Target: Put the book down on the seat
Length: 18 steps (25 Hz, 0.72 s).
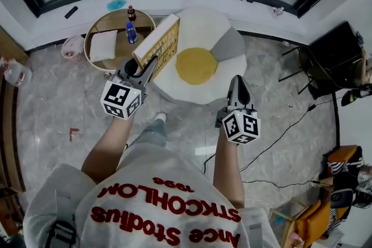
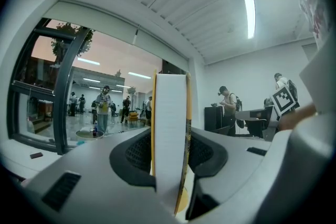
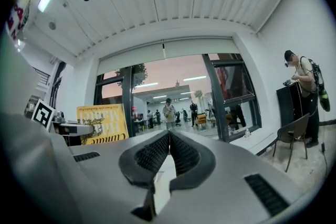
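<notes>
Closest in, the left tool (image 2: 170,152) is clamped on the yellow book (image 2: 169,123), which stands upright between its pads. Only the head view shows the book by the egg-shaped seat's (image 1: 203,29) left edge. The right tool's (image 3: 169,147) 2 jaws are together and empty.

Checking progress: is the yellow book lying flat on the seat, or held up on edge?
Held up on edge: the book stands upright, clamped in the jaws of the left gripper, not lying on the seat.
</notes>
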Each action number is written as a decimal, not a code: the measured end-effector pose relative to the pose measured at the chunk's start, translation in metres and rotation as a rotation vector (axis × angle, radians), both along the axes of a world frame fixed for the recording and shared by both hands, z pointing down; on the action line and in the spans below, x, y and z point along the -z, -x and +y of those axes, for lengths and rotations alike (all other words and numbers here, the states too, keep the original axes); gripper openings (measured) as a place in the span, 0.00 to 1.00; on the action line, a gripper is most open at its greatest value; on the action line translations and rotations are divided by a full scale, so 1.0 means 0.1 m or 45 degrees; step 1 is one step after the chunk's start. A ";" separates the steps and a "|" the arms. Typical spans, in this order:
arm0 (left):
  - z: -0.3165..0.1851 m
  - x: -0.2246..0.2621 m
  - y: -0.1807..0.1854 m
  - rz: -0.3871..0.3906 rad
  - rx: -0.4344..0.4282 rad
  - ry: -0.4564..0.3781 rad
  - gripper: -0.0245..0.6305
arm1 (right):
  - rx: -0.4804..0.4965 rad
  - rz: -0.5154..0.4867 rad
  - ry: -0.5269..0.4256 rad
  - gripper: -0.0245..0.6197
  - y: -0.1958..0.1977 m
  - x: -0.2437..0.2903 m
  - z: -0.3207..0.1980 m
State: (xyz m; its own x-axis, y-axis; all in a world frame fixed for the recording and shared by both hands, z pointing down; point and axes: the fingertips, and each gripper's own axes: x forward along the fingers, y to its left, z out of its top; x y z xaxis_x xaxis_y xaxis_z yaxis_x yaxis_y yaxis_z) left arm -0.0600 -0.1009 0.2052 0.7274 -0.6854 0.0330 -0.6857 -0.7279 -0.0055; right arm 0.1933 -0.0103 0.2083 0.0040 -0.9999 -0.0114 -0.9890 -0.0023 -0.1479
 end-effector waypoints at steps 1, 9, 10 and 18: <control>-0.11 0.01 -0.03 0.000 -0.005 0.000 0.26 | -0.002 0.002 -0.002 0.08 -0.02 0.02 -0.11; -0.90 0.09 -0.15 -0.008 -0.036 0.000 0.26 | -0.004 -0.004 -0.025 0.08 -0.07 0.16 -0.94; -1.01 0.09 -0.16 -0.009 -0.039 0.000 0.26 | -0.002 -0.006 -0.027 0.08 -0.07 0.16 -1.04; -1.74 0.08 -0.31 -0.018 -0.071 -0.001 0.26 | -0.014 -0.035 -0.030 0.08 -0.14 0.12 -1.80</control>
